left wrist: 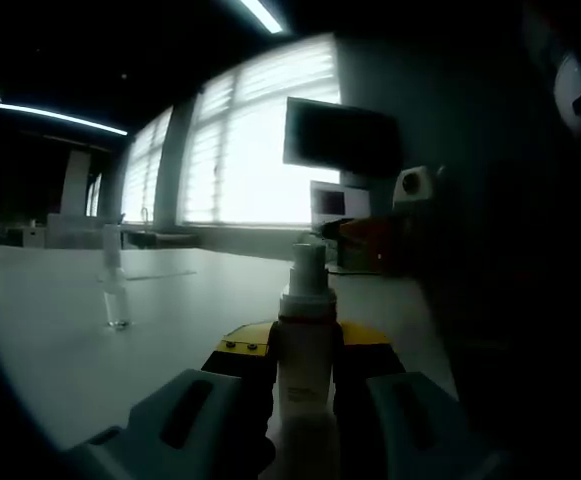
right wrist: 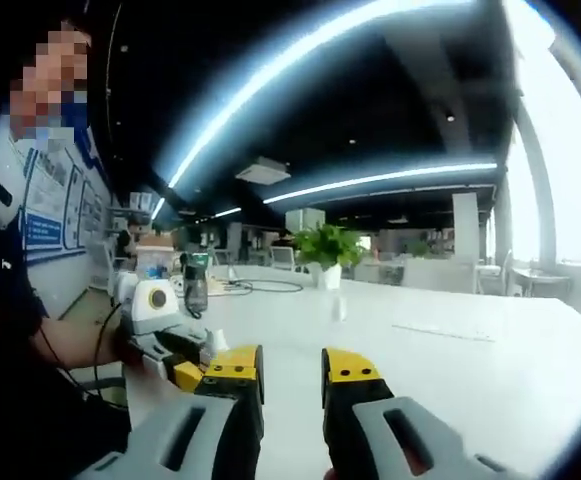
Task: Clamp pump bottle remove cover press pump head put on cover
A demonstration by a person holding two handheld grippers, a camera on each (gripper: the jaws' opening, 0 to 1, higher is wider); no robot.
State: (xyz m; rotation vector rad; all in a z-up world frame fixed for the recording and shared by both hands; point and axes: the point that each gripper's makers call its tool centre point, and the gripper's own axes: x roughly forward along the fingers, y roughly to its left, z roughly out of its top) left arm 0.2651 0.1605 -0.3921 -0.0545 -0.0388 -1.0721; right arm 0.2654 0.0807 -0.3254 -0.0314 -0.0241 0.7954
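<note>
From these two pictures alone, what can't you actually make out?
- Left gripper view: the pump bottle's lower half is hidden between the left gripper's jaws; its label is too dark to read.
- Left gripper view: the clear cover on the table is too small and dim to show whether anything is inside.
- Right gripper view: the wall posters are too blurred to read.
- Right gripper view: the plant's pot is too far off for detail.

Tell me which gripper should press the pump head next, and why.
Right. The left gripper is shut on the pump bottle, steadying it upright, and its pump head stands uncovered. The right gripper is open and holds nothing, so it is likely freer to press.
</note>
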